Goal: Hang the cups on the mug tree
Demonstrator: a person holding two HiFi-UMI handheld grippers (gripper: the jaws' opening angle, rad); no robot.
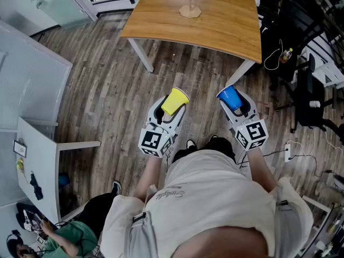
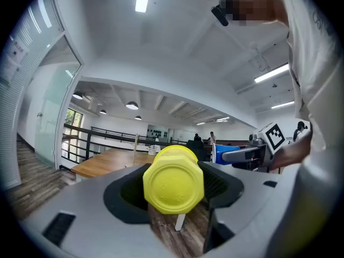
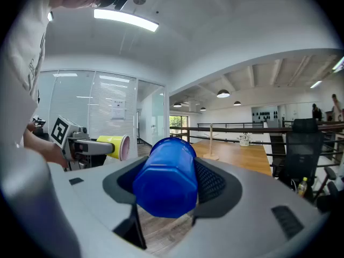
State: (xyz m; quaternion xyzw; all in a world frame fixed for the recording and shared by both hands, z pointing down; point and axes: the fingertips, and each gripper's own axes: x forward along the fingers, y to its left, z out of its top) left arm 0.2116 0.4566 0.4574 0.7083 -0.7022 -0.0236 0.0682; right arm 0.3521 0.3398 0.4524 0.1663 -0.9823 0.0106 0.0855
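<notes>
Mug tree (image 1: 190,9) cropped; yellow cup (image 2: 173,180) clamped in wide left gripper (image 1: 170,113), blue cup (image 3: 165,179) in wide right gripper (image 1: 236,107).

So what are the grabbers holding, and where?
Left gripper holds the yellow cup by its sides near the bottom; right gripper holds the blue cup likewise.

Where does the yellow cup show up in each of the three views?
Head view: yellow cup just left of centre, gripped by the left gripper.
Left gripper view: low centre, base toward the camera, between the jaws.
Right gripper view: left of middle, side-on, beyond the blue cup.
Shared landmark: the wooden table.
</notes>
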